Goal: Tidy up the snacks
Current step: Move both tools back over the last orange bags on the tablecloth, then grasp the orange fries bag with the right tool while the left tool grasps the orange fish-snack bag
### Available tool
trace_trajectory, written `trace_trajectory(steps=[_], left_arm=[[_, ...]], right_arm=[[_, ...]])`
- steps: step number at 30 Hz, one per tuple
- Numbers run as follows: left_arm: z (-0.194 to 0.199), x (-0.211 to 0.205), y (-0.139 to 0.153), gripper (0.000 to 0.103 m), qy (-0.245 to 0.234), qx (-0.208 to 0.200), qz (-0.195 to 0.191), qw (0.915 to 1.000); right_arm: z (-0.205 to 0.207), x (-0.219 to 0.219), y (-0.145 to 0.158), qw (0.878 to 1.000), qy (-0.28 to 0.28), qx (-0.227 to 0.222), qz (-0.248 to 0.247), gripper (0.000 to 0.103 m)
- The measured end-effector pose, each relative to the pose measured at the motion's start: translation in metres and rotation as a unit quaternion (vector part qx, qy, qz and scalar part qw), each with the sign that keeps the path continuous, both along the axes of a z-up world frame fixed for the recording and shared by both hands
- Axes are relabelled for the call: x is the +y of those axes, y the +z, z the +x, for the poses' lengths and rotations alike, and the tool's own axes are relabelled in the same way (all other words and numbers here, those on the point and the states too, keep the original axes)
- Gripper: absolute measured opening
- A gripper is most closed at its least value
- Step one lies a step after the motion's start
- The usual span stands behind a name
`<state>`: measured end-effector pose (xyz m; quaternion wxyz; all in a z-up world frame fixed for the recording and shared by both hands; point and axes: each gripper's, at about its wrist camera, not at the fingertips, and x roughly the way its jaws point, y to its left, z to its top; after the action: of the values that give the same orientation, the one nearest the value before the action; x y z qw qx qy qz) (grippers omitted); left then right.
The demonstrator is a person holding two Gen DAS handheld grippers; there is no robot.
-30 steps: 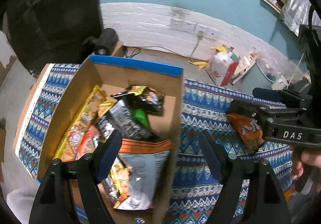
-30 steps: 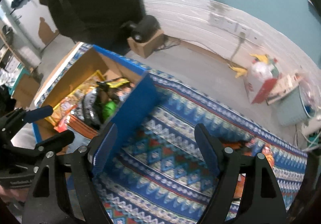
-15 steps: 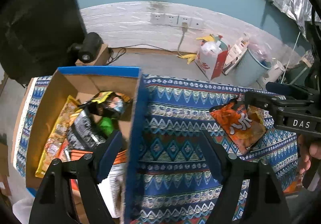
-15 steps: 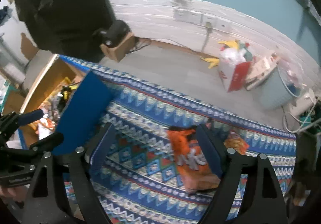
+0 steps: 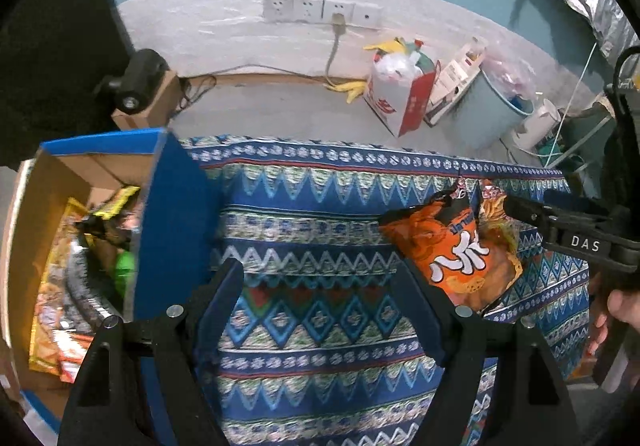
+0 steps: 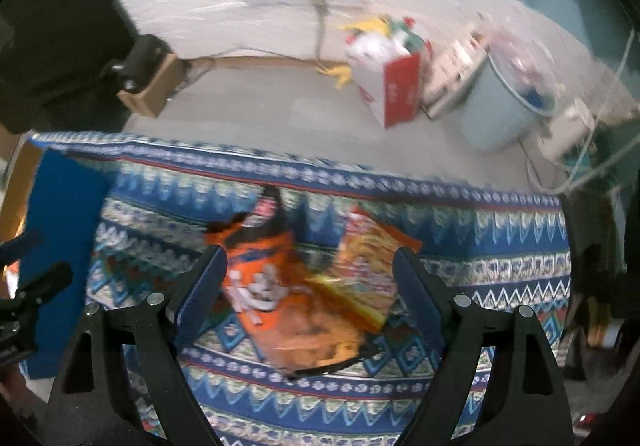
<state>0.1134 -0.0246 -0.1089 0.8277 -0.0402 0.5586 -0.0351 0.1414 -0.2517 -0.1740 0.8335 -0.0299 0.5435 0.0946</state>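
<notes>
2 snack bags lie loose on the bench (image 5: pixel 320 214), which is covered with a blue patterned cloth: an orange bag (image 6: pixel 276 298) and a yellow-red bag (image 6: pixel 368 270), overlapping at their inner edges. The rest are already in the cardboard box (image 5: pixel 172 230) at the bench's left end, its blue-faced wall nearest the centre.

Right claw (image 6: pixel 306 294): fingers wide apart, hovering over both bags, nothing held; the view is smeared by motion. Left claw (image 5: pixel 320 306): fingers apart, empty, over bare cloth between the box and the orange bag (image 5: pixel 452 250).

Risks, as judged:
- The overlap may let the claw catch both bags, or pinch 1 and drag the other toward the bench's far edge, which is near.
- A crinkled, air-filled bag may slip out of a shallow pinch, or its contents may be crushed by a hard one.
- The box's tall wall may snag a bag carried in too low.
- The loose cloth may bunch up if a finger scrapes it.

Room: teal wall with a white lower band and a row of sockets (image 5: pixel 320 10); a red and white bag (image 5: pixel 400 98), a pale bin (image 5: pixel 492 118) and cables on the grey floor.
</notes>
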Motion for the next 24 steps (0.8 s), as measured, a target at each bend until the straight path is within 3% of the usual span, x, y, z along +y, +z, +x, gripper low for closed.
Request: trace_trajectory(steps=[10, 18, 24], left_arm=[[0.024, -0.019, -0.039, 0.080, 0.004, 0.046, -0.019, 0.9988], [0.024, -0.019, -0.057, 0.080, 0.010, 0.078, -0.035, 0.9963], [0.019, -0.020, -0.067, 0.080, 0.013, 0.094, -0.044, 0.9945]], right_arm=[[0.025, -0.034, -0.045, 0.997, -0.053, 0.053, 0.003, 0.084], [0.031, -0.033, -0.074, 0.995, -0.052, 0.089, 0.000, 0.084], [0.014, -0.020, -0.083, 0.994, -0.020, 0.100, -0.025, 0.060]])
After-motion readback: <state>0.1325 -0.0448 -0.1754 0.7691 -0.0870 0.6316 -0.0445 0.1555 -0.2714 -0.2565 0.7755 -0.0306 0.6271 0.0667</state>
